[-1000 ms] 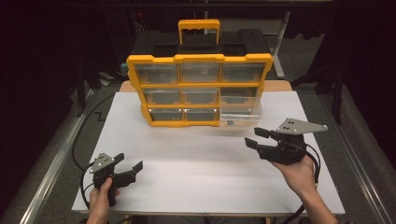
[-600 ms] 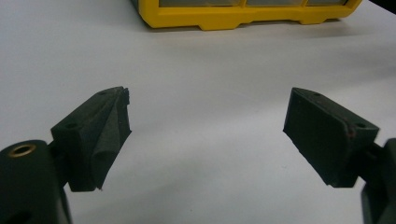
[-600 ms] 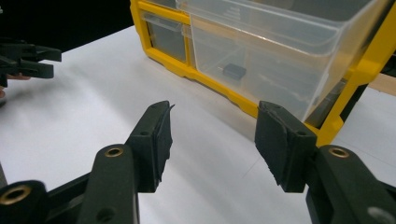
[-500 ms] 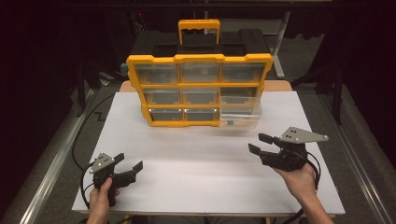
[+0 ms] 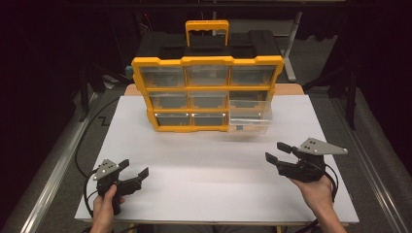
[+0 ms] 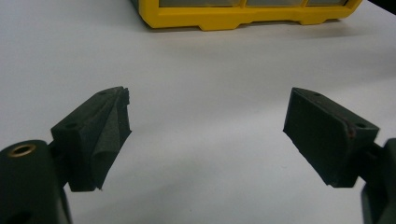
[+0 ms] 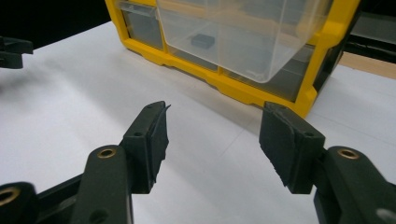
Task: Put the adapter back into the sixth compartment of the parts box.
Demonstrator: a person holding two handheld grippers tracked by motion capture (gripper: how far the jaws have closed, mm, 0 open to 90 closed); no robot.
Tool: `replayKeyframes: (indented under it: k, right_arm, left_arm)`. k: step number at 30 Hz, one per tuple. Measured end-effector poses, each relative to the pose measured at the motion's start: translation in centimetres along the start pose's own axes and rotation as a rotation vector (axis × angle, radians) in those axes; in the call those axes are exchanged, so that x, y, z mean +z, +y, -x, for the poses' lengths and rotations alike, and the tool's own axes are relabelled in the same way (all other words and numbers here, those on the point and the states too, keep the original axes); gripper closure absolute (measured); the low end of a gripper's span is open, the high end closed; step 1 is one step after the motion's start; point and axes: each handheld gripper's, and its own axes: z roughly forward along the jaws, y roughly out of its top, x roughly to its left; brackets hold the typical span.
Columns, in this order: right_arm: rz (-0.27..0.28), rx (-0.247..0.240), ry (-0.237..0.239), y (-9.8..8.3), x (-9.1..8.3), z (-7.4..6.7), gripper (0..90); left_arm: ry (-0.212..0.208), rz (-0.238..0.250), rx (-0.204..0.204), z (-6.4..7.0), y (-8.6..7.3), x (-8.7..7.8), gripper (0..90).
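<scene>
A yellow organiser case (image 5: pixel 209 92) with clear drawers stands upright at the back of the white table (image 5: pixel 214 179). Its lower right clear drawer (image 5: pixel 248 116) is pulled out toward me, and a small dark object (image 7: pixel 202 40) lies inside it. My right gripper (image 5: pixel 278 153) is held open at the table's right, in front of that drawer and apart from it, with nothing between its fingers (image 7: pixel 149 140). My left gripper (image 5: pixel 133 170) rests open near the front left edge, empty, pointing at the case's yellow base (image 6: pixel 252 16).
A yellow carry handle (image 5: pixel 207 29) tops the case. Black cables (image 5: pixel 85 145) trail off the table's left side. Metal frame rails (image 5: pixel 369 160) run along both sides of the table, with dark floor beyond.
My right gripper has drawn back from the pulled-out drawer, lower and nearer the front edge. The left gripper has stayed put.
</scene>
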Motion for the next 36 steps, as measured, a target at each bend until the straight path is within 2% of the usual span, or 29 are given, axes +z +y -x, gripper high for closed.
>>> replayKeyframes:
  k: [13,26,31,36]
  right_arm:
    - [0.013,0.024,-0.045,-2.2,-0.2,1.3,39.0]
    - [0.036,0.079,-0.094,-6.0,-0.8,2.5,35.9]
    - [0.064,0.117,-0.113,-7.5,-1.0,3.0,33.4]
    - [0.119,0.137,-0.149,-9.4,-1.9,3.0,31.7]
  left_arm:
    - [0.001,0.004,0.0,0.0,0.0,0.0,15.3]
    - [0.001,0.011,0.001,0.1,0.0,-0.1,15.4]
    - [0.0,0.013,0.001,0.1,-0.1,-0.3,15.3]
    - [0.004,0.018,-0.005,0.1,-0.1,-0.4,15.4]
